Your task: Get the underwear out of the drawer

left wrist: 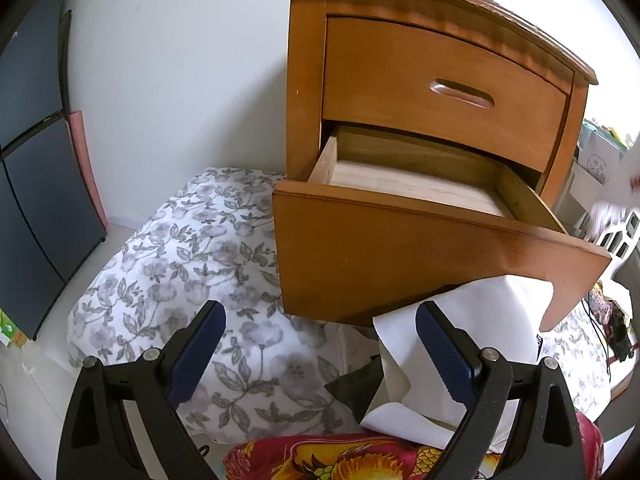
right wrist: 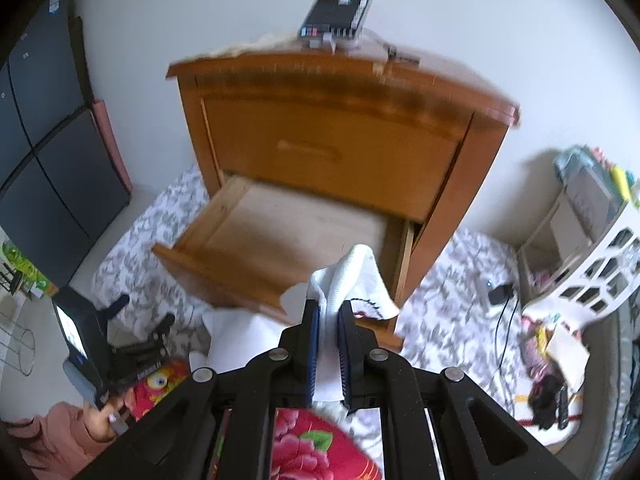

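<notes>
The white underwear [right wrist: 352,276] is pinched between the narrow jaws of the right gripper [right wrist: 329,322], held up in front of the pulled-out lower drawer [right wrist: 224,264] of the wooden nightstand [left wrist: 440,92], whose upper drawer [left wrist: 400,76] is closed. The left gripper [left wrist: 320,344] stands wide with nothing between its fingers, above a floral sheet [left wrist: 192,264] and white cloth [left wrist: 400,344] on the floor.

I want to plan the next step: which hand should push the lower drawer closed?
Probably the left. The left claw is open and empty before the lower drawer; the right claw is shut on the white underwear.
</notes>
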Demonstrator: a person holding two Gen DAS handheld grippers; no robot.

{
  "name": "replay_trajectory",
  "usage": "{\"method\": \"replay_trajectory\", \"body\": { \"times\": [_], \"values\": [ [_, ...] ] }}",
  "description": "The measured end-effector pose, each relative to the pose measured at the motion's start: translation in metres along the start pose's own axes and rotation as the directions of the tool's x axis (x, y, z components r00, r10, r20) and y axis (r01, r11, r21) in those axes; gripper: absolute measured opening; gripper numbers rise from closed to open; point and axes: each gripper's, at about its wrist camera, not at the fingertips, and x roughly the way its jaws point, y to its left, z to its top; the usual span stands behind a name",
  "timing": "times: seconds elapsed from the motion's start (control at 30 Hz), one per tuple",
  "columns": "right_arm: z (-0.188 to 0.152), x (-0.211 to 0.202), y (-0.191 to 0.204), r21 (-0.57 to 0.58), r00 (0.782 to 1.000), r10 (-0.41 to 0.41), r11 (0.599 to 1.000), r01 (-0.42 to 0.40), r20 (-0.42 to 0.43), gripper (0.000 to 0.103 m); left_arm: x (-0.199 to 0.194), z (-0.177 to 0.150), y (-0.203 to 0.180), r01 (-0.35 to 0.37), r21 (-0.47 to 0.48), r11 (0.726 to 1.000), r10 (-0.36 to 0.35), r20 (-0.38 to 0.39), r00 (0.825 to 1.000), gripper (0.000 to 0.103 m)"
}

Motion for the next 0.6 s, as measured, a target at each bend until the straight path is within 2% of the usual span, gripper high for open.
{"method": "replay_trajectory", "body": {
  "times": [0.2, 0.5, 0.6],
  "values": [
    [-0.013, 0.043, 0.019, -0.025, 0.994, 0.049, 0.998, -0.051, -0.100, 0.010, 0.000, 0.000, 0.000, -0.003, -0.005, 1.000, 0.003, 0.007, 1.000, 0.096],
    [-0.023, 0.110, 0.083, -0.096, 0.963, 0.151, 0.980, -0.176, -0.223, 0.010, 0.001, 0.000, 0.002, 0.006, -0.014, 1.000, -0.006, -0.003, 1.000, 0.096],
    [-0.022, 0.125, 0.098, -0.112, 0.955, 0.161, 0.975, -0.194, -0.248, 0.010, 0.001, 0.000, 0.003, 0.009, -0.020, 1.000, -0.009, -0.003, 1.000, 0.096]
  ]
}}
